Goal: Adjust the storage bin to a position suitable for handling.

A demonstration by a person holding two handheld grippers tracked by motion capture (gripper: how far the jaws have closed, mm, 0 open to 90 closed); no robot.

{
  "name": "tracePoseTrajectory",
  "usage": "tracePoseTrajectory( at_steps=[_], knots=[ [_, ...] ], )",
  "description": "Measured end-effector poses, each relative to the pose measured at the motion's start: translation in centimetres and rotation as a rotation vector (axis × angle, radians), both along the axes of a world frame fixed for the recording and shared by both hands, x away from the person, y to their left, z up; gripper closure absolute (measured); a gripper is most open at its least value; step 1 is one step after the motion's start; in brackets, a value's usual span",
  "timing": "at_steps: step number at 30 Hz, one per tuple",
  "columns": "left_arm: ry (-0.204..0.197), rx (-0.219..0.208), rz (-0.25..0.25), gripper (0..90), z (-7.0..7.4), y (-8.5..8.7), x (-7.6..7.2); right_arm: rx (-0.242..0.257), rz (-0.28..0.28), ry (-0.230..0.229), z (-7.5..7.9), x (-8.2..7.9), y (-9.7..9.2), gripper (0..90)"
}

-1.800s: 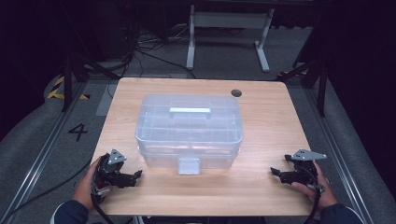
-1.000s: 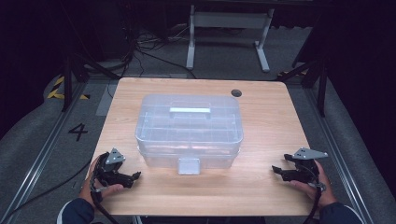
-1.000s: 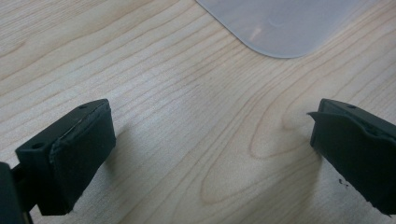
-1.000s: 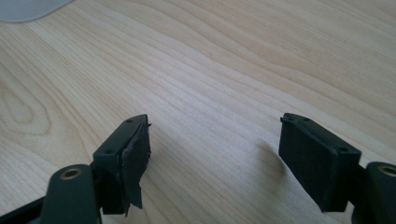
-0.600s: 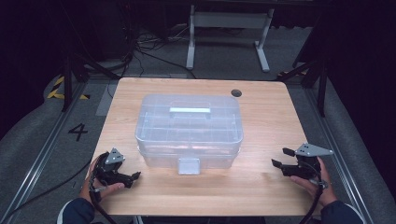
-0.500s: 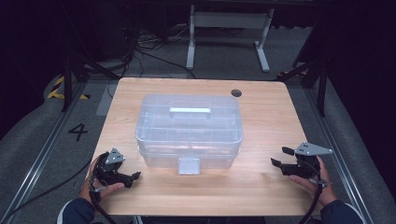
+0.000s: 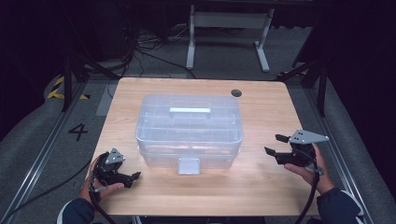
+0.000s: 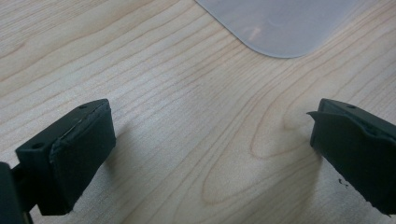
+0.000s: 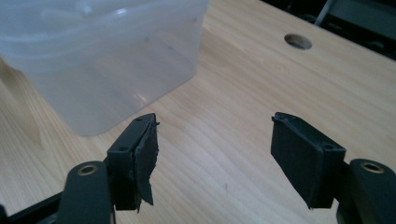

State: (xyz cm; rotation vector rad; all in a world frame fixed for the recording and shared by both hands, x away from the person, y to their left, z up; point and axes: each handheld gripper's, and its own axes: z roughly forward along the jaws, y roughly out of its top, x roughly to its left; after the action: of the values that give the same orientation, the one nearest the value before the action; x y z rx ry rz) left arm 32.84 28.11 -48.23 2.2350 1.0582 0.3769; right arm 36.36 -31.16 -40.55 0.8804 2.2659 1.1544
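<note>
Nearest to the person, the left tool (image 7: 122,176) rests low on the wooden surface (image 7: 261,116), jaws spread wide with nothing between them. The right tool (image 7: 275,145) is lifted a little above the surface, released as well (its jaws have just been closing slightly, nothing between them). Between both, further forward, stands the clear plastic box (image 7: 189,128), long axis left to right; each tool points inward toward it, the left one somewhat nearer.
</note>
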Motion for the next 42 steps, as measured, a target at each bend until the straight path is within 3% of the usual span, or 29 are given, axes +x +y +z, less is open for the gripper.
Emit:
tracePoseTrajectory(
  at_steps=[7,15,25,36,42],
  knots=[
    [-0.001,-0.003,0.000,0.5,0.0,0.0,0.0,0.009,0.022,-0.046,2.1,0.8,1.5,32.5],
    [-0.001,-0.001,0.000,0.5,0.0,0.0,0.0,0.023,0.032,-0.055,3.3,1.8,2.6,32.5],
    [-0.001,-0.001,0.000,0.6,0.0,0.0,0.0,0.021,0.055,-0.099,5.7,2.7,4.8,33.1],
    [-0.002,-0.003,0.001,0.5,0.0,0.0,0.0,0.019,0.113,-0.107,6.9,3.4,7.7,34.5],
    [-0.002,-0.003,0.000,0.5,0.0,0.0,0.0,0.028,0.113,-0.122,7.7,3.7,8.1,34.4]
  ],
)
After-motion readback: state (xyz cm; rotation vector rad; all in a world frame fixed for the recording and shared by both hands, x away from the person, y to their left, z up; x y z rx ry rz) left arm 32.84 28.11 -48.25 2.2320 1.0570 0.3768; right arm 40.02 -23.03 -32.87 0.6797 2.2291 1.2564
